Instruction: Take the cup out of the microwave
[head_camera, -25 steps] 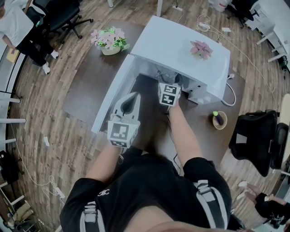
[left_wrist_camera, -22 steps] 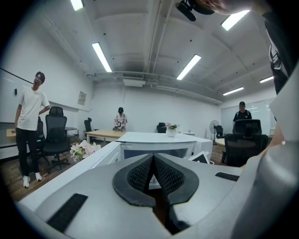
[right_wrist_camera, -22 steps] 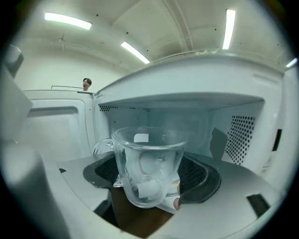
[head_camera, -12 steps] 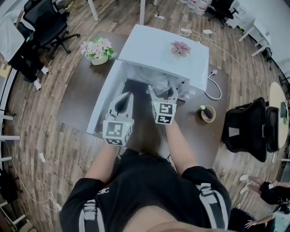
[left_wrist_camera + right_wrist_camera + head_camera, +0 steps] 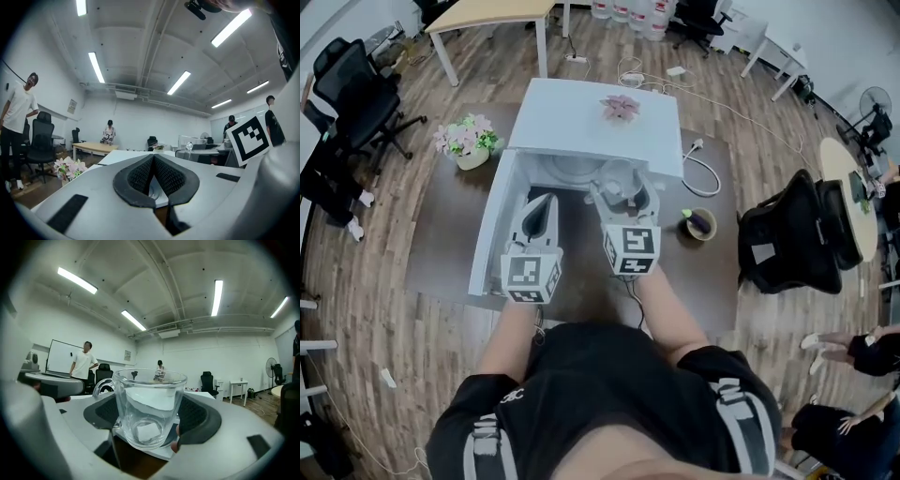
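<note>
A clear glass cup (image 5: 149, 408) with a handle on its left stands upright between the dark pads of my right gripper (image 5: 150, 405), which is shut on it. In the head view the cup (image 5: 619, 178) hangs just in front of the white microwave (image 5: 595, 122), above the brown table. The microwave's door (image 5: 490, 225) stands open to the left, and a pale turntable (image 5: 567, 169) shows inside. My left gripper (image 5: 539, 211) hovers beside the door, left of the right gripper (image 5: 624, 195). Its ribbed pads (image 5: 140, 176) meet at the tip with nothing between them.
A pot of pink flowers (image 5: 467, 141) stands on the table left of the microwave, and a pink flower (image 5: 621, 105) lies on the microwave's top. A small bowl (image 5: 700, 223) and a white cable (image 5: 705, 173) lie to the right. A black chair (image 5: 787, 234) stands beyond. People are in the room.
My right gripper has drawn back out of the microwave and risen with the cup in it. The left gripper has also lifted a little beside the open door.
</note>
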Demonstrator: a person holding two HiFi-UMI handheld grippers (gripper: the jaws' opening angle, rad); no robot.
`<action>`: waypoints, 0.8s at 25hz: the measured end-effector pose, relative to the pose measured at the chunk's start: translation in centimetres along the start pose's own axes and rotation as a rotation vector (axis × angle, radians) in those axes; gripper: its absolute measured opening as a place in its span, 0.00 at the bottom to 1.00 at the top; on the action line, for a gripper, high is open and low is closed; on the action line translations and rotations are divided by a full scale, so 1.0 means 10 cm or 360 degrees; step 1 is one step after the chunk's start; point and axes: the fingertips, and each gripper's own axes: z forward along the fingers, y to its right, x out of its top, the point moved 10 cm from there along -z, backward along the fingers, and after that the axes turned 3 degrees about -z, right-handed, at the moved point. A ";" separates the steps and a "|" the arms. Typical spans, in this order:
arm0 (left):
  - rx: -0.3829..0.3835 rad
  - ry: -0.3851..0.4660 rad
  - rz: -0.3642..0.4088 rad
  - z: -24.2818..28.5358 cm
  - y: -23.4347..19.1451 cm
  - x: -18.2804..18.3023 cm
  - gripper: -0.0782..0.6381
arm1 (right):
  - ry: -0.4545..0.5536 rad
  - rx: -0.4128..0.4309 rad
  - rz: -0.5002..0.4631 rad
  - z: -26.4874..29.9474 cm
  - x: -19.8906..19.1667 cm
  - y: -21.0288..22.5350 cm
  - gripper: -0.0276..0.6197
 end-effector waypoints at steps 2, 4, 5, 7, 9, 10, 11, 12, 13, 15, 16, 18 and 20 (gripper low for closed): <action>-0.0020 0.0009 -0.0008 0.01 0.01 0.02 0.11 | -0.0010 -0.0032 -0.0038 -0.07 0.06 0.01 0.63; -0.0036 0.0004 -0.0004 0.02 0.01 0.03 0.11 | -0.0026 -0.0045 -0.0075 -0.12 0.09 0.01 0.63; -0.0044 -0.0001 -0.0002 0.02 0.01 0.03 0.11 | -0.0027 -0.0051 -0.0076 -0.14 0.10 0.01 0.63; -0.0059 -0.0005 0.0001 0.02 0.00 0.04 0.11 | -0.0013 -0.0076 -0.0064 -0.17 0.12 -0.01 0.63; -0.0075 -0.0010 0.0003 0.03 -0.03 0.06 0.11 | -0.0006 -0.0102 -0.0051 -0.18 0.13 -0.02 0.63; -0.0082 -0.0015 -0.0003 0.03 -0.04 0.06 0.11 | -0.0009 -0.0113 -0.0041 -0.19 0.11 -0.02 0.63; -0.0089 -0.0020 -0.0015 0.04 -0.06 0.07 0.11 | -0.0013 -0.0124 -0.0031 -0.19 0.10 -0.02 0.63; -0.0096 -0.0024 -0.0028 0.04 -0.07 0.07 0.11 | -0.0020 -0.0135 -0.0020 -0.20 0.09 -0.02 0.63; -0.0102 -0.0027 -0.0037 0.03 -0.08 0.07 0.11 | -0.0027 -0.0145 -0.0012 -0.21 0.07 -0.03 0.63; -0.0113 -0.0030 -0.0037 0.03 -0.10 0.08 0.11 | -0.0040 -0.0163 -0.0003 -0.23 0.04 -0.04 0.63; -0.0119 -0.0031 -0.0033 0.03 -0.10 0.08 0.11 | -0.0043 -0.0171 0.0000 -0.24 0.03 -0.04 0.63; -0.0132 -0.0034 -0.0030 0.04 -0.10 0.08 0.11 | -0.0048 -0.0188 0.0003 -0.26 0.02 -0.04 0.63; -0.0145 -0.0038 -0.0028 0.04 -0.08 0.08 0.11 | -0.0062 -0.0201 0.0005 -0.28 0.00 -0.03 0.63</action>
